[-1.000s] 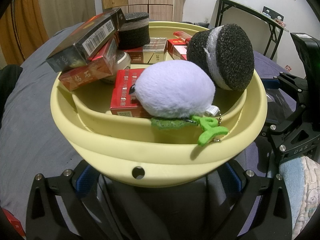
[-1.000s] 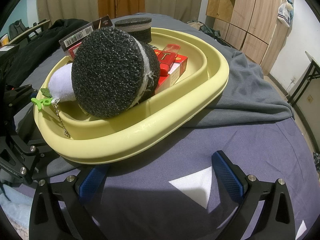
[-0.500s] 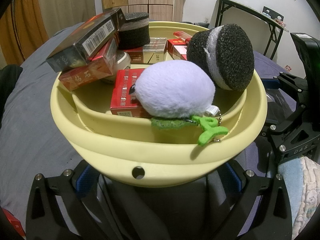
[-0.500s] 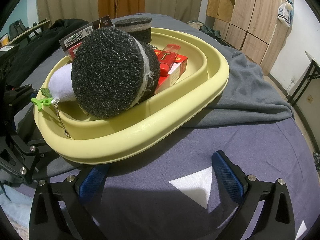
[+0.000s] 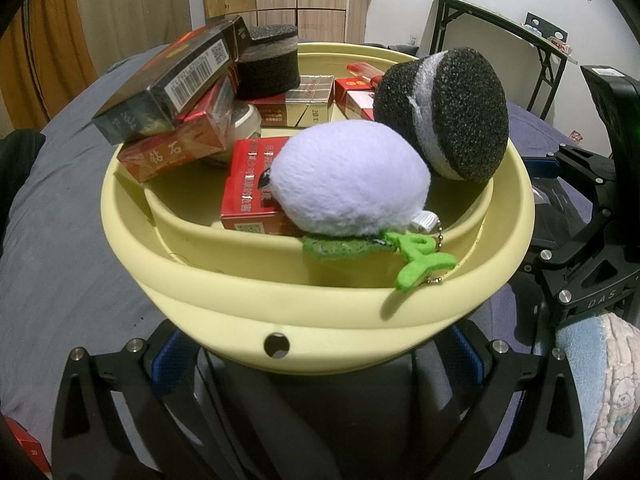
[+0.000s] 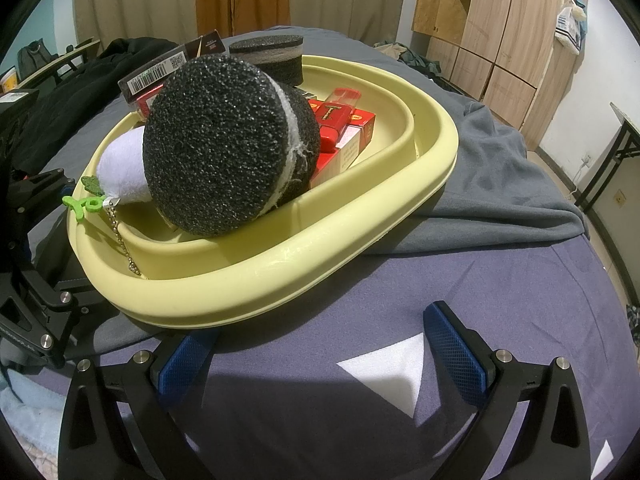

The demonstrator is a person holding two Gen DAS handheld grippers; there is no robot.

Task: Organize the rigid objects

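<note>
Boxes stacked dark over red tilt at the left of the yellow tray on our bed. At centre a white plush lies on a red box, then a black foam puck leans on the right wall. Our left tongs gape beneath the tray's rim, perhaps touching it; our right tongs spread wide, holding nothing.

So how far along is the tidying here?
Mostly done: boxes, both black foam discs and the white plush sit in the yellow basin. Both tools, left tool and right tool, are open and empty. One red box lies outside.
</note>
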